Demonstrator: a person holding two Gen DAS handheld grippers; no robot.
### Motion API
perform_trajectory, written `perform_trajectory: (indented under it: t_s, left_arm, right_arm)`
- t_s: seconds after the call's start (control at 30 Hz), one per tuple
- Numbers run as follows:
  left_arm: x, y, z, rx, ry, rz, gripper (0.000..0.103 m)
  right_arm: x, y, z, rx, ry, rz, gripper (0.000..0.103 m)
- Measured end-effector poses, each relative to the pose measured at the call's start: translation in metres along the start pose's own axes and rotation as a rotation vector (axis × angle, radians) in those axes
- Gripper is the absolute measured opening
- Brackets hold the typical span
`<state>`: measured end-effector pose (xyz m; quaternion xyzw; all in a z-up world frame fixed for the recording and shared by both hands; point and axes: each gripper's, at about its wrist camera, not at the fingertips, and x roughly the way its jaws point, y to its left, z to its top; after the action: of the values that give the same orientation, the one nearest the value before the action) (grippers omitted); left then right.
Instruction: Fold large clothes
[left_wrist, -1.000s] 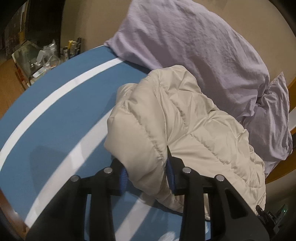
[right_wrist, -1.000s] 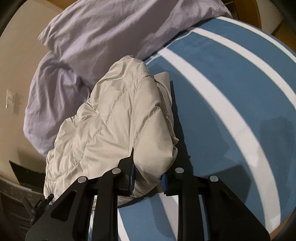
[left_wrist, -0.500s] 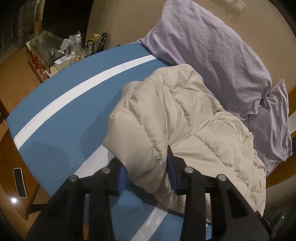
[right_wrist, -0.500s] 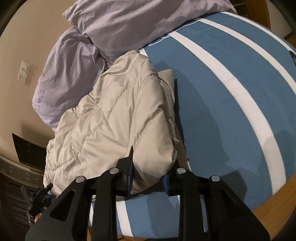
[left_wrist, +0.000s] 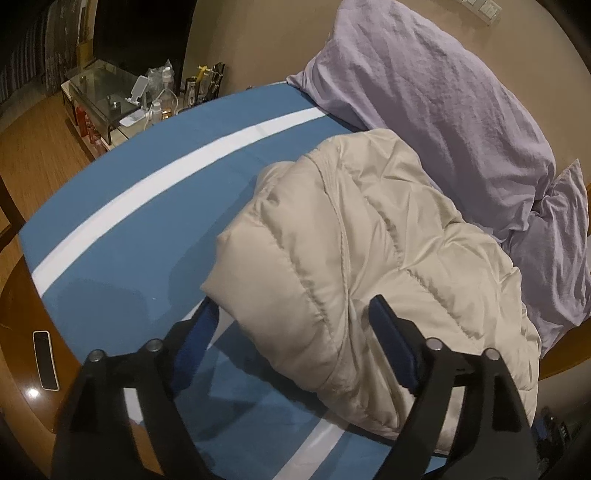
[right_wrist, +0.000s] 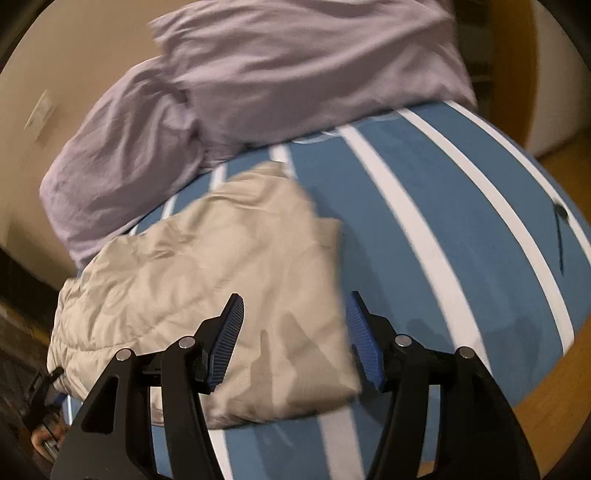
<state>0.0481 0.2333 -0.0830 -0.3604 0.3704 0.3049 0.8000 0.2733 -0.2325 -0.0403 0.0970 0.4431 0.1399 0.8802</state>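
Left wrist: jacket (left_wrist: 369, 258) between tool (left_wrist: 295, 317) fingers (spread).

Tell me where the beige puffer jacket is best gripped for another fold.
Probably the thick folded edge of the beige puffer jacket nearest the left hand-held gripper, approached from the near bed side. That rounded edge bulges up off the blue striped sheet, so open fingers can straddle it.

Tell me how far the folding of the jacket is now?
The jacket already lies folded into a bundle on the striped bed. Both the left gripper and right gripper have open jaws, holding nothing. Perhaps only smoothing is left.
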Motion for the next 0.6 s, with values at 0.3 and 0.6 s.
perform_trajectory:
  t_s: [0.3, 0.6]
  left_arm:
    - [0.020, -0.004, 0.001, -0.066, 0.039, -0.035, 0.089]
    - [0.030, -0.009, 0.006, -0.094, 0.039, -0.042, 0.088]
  right_arm:
    - [0.036, 0.089, -0.026, -0.303, 0.042, 0.014, 0.060]
    - [0.057, 0.122, -0.055, -0.452, 0.035, -0.055, 0.071]
